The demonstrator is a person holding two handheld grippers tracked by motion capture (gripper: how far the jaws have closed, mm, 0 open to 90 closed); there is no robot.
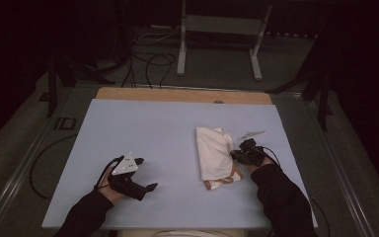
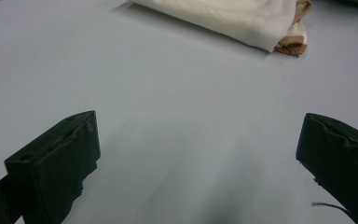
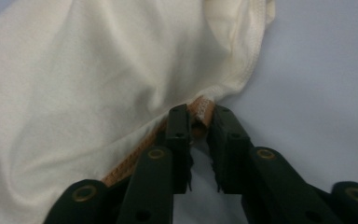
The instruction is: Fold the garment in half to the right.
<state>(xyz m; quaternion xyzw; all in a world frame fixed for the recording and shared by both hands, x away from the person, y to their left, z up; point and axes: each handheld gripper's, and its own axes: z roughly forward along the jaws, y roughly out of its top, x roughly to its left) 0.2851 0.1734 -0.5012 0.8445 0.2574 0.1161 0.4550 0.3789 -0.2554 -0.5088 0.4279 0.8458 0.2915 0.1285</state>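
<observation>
A person seated at a table works a folded cream cloth (image 1: 215,153) with two hand-held grippers. The cloth lies on a pale blue mat (image 1: 168,133), right of the mat's middle, folded into a rough upright rectangle with a tan-brown trim (image 1: 222,181) showing along its near edge.

The right gripper (image 1: 238,155) sits against the cloth's right side, low to the mat. In the right gripper view its jaws stand only narrowly apart, with a tab of the tan trim (image 3: 201,112) between the tips (image 3: 200,122); whether the pads actually press on it cannot be told for certain, as a thin gap shows below the tab. The cream fabric (image 3: 98,84) spreads away up and to the left of the jaws, its stitched hem curving down to the tab.

The left gripper (image 1: 145,174) rests well apart from the cloth, near the front left of the mat, with the grey three-cornered plate (image 1: 126,165) on top and the person's hand (image 1: 109,183) wrapped around its body. In the left gripper view its jaws are spread wide with nothing between them, only bare blue mat (image 2: 186,121); the cloth (image 2: 233,18) lies farther off near the top edge.

Dark sleeves (image 1: 281,197) cover both forearms. Beyond the mat a strip of wooden tabletop (image 1: 177,95) shows, then a grey floor with black cables (image 1: 153,64) and a metal frame (image 1: 217,29).
</observation>
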